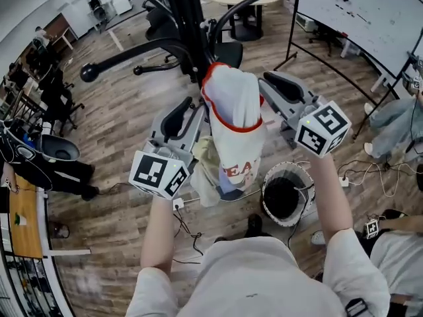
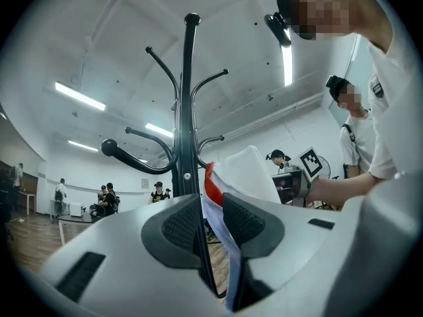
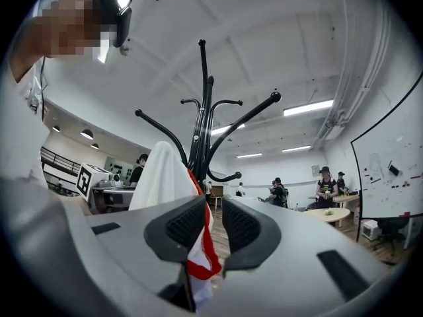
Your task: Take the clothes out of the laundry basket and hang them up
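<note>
Shirt [image 1: 234, 111] hung draped over a hook of the rack [image 1: 188, 25], and the cloth hid that hook; folds covered part of its print. You held your left hand-held gripper [image 1: 193, 114] and right hand-held gripper [image 1: 268, 88] on either side of it, forearms raised, both pointing roughly level. Each had its jaws apart, with red-trimmed cloth hanging unclamped in the gap. Below, the basket [image 1: 285, 193] stood on the floor, its inside too dark to read.

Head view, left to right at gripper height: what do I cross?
left hand-held gripper → white garment with red trim → right hand-held gripper
</note>
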Available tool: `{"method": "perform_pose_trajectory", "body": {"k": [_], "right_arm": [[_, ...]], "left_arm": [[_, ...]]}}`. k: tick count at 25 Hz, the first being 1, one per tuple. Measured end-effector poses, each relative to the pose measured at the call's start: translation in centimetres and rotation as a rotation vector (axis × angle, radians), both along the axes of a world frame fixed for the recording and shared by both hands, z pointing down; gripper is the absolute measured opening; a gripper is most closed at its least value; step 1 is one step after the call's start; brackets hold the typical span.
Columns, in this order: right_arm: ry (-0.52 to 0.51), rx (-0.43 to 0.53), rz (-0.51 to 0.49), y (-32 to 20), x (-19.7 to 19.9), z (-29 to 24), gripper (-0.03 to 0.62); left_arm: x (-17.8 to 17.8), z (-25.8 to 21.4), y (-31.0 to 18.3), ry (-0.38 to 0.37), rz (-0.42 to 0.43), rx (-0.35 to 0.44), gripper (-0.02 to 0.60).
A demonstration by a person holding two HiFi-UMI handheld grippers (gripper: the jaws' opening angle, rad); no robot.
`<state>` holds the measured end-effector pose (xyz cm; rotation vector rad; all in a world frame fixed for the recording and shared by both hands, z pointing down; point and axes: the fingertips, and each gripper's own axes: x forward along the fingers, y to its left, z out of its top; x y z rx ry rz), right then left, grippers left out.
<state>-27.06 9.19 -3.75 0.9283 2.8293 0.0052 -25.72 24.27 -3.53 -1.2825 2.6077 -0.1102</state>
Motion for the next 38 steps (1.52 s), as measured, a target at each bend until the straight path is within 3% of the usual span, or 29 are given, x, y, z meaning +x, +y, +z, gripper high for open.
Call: {"method": "perform_pose_trajectory", "body": {"k": [12,20,32,38], "right_arm": [[0.015,-0.010,0.222,0.4,6.8,-1.0,0.074],[0.033,0.010,0.348,3.1,13.3,1.7,0.064],[0.080,-0.013,0.484,3.7,22.3,4.2,0.043],[0.087,-0.022,0.541,4.4,23.9,4.5,0.020]], "left_arm": [[3.3,-1.6,0.5,0.005,0.207,0.026,0.118],[7.9,0.3,0.4,0.019,0.369,0.030,0.099],[15.3,2.0,-1.9,0.057,0.514,-0.006,0.044],[16.5,2.9,-2.2,0.078,0.568,-0.034,0.034]]}}
